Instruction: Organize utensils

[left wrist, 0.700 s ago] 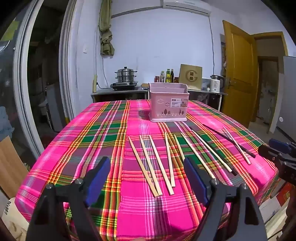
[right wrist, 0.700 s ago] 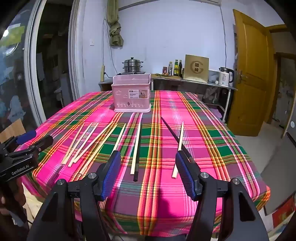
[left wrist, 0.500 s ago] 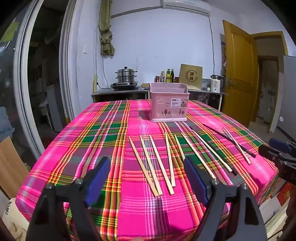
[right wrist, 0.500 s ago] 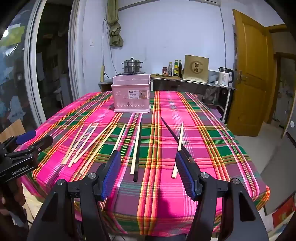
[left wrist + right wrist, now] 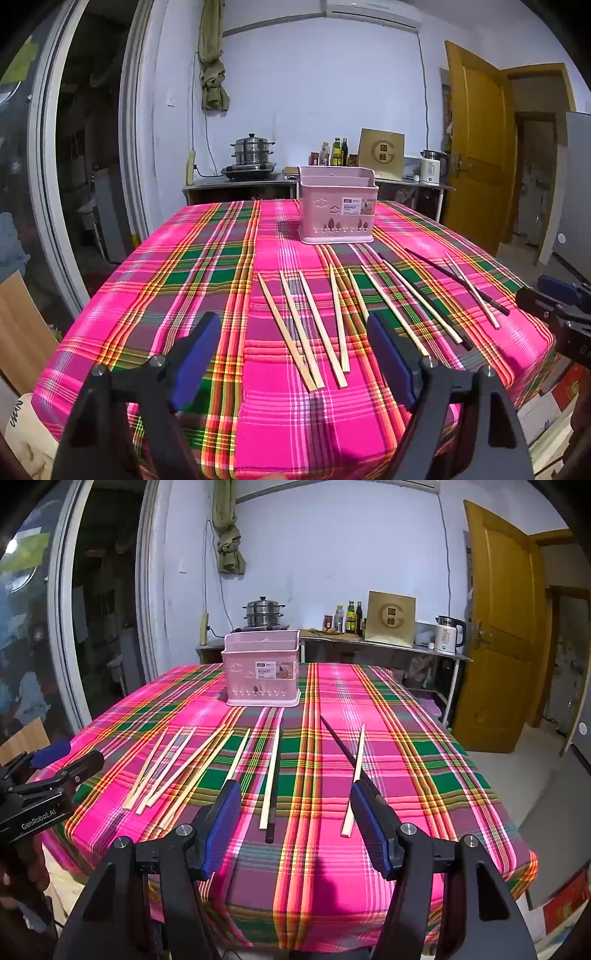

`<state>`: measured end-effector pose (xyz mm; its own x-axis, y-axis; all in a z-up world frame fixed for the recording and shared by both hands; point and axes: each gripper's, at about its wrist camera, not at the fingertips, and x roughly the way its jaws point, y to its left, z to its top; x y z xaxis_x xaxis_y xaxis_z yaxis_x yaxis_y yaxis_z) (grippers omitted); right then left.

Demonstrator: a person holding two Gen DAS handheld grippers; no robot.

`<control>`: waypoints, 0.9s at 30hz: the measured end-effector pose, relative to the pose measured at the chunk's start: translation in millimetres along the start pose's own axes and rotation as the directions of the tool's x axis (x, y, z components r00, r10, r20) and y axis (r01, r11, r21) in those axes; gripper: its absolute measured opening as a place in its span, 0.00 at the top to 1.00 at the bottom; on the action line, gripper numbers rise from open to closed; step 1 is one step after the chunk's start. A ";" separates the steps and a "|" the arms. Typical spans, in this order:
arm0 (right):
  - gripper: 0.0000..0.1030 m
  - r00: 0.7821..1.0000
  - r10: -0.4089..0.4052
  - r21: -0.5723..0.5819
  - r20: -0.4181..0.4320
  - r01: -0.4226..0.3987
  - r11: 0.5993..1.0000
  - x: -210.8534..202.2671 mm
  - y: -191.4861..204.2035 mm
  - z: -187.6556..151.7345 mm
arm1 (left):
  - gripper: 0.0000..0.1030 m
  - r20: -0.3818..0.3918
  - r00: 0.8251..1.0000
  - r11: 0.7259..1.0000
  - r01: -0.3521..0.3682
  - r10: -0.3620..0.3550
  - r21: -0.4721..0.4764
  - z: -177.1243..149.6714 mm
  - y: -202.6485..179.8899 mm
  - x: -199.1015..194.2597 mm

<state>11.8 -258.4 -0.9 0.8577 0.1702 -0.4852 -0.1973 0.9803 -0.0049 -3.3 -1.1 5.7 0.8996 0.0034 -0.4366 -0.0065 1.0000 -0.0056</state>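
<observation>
Several pale wooden chopsticks [image 5: 306,325] and two dark chopsticks [image 5: 458,282] lie spread across the near half of the table. They also show in the right wrist view, wooden ones [image 5: 177,764] and a dark one [image 5: 341,746]. A pink utensil basket [image 5: 338,210] stands upright beyond them, also in the right wrist view [image 5: 261,674]. My left gripper [image 5: 291,354] is open and empty above the near table edge. My right gripper [image 5: 295,823] is open and empty, with a wooden chopstick [image 5: 354,779] beside its right finger.
The table wears a pink, green and yellow plaid cloth [image 5: 184,280]. Behind it a counter holds a steel steamer pot [image 5: 251,151], bottles [image 5: 334,151], a brown box and a white kettle [image 5: 448,638]. A yellow door [image 5: 498,627] stands at the right.
</observation>
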 end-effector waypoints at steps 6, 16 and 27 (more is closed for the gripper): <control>0.40 1.000 -0.001 -0.001 -0.001 0.001 1.000 1.1 1.2 0.0 | 0.19 0.000 1.000 1.000 0.002 -0.002 -0.001 0.1 0.4 -0.7; 0.40 1.000 -0.001 -0.002 0.001 0.001 1.000 1.0 0.6 -0.3 | 0.19 -0.002 1.000 1.000 0.001 -0.001 -0.002 0.2 0.2 -2.0; 0.40 1.000 0.000 -0.004 0.002 0.000 1.000 -0.2 1.8 2.4 | 0.19 -0.007 1.000 1.000 0.002 -0.002 -0.005 0.0 0.1 -2.1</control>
<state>12.4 -256.4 1.3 0.8586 0.1701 -0.4837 -0.1990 0.9800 -0.0086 -5.2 -1.0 6.6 0.8965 0.0014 -0.4430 -0.0068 0.9999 -0.0105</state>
